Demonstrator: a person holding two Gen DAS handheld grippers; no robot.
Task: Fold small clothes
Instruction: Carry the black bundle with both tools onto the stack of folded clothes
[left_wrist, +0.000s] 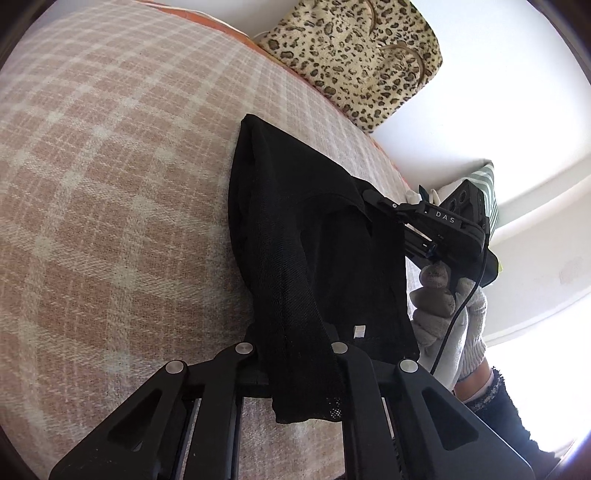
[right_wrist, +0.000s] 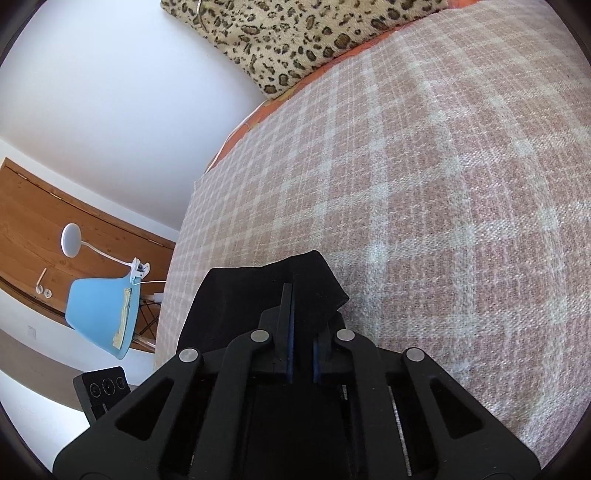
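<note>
We hold a small black mesh garment (left_wrist: 314, 258) lifted over the pink-and-cream checked blanket (left_wrist: 110, 184). Our left gripper (left_wrist: 295, 354) seems clamped on its near corner, though cloth drapes over the fingertips. Our right gripper (right_wrist: 300, 332) pinches the opposite corner between blue pads (right_wrist: 290, 332). Ahead of both grippers the blanket lies broad and flat; its far edge meets a leopard-print cushion (right_wrist: 295, 33).

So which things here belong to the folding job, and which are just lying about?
In the job:
black garment
left tool
right tool
plaid blanket, the work surface

Lying about:
leopard-print pillow
blue chair
white clip lamp
</note>
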